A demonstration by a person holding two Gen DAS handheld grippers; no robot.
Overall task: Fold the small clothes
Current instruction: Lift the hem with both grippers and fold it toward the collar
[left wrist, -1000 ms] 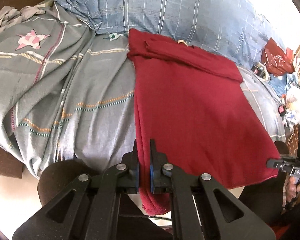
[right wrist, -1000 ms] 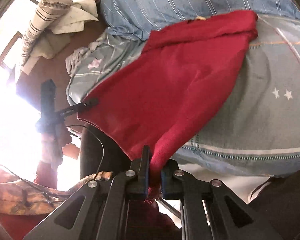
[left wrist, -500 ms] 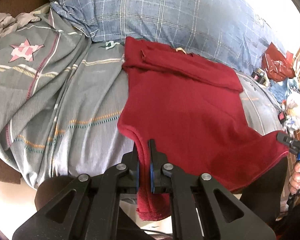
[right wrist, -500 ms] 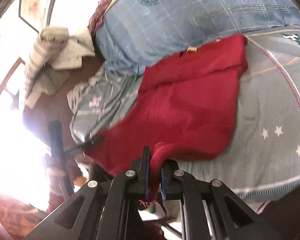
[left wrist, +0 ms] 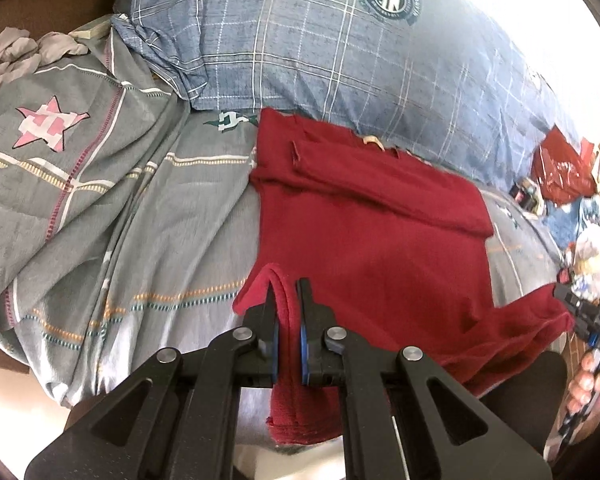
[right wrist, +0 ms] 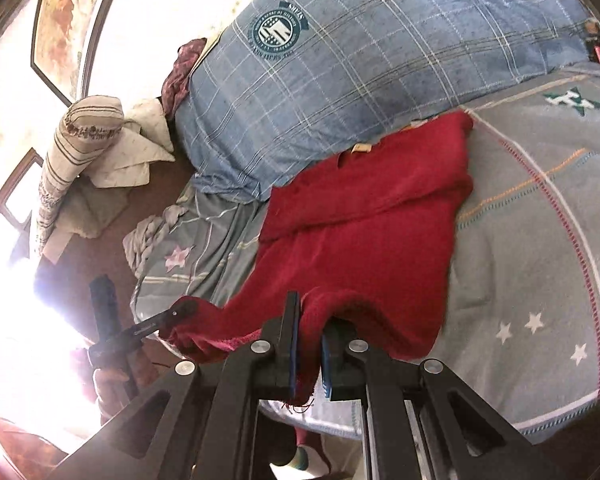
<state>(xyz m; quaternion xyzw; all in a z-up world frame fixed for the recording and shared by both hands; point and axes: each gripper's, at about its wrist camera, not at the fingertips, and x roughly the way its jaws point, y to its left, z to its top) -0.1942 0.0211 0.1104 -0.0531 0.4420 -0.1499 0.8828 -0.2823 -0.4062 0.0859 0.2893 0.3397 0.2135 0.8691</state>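
Red knit fills both views: the red shirt (left wrist: 372, 248) lies flat on the grey bedspread (left wrist: 112, 216), its sleeve already folded across the top. My left gripper (left wrist: 287, 320) pinches the near left hem corner, my right gripper (right wrist: 308, 344) the other — both jaws clamped on cloth, lifting the hem so it can fold up toward the collar.
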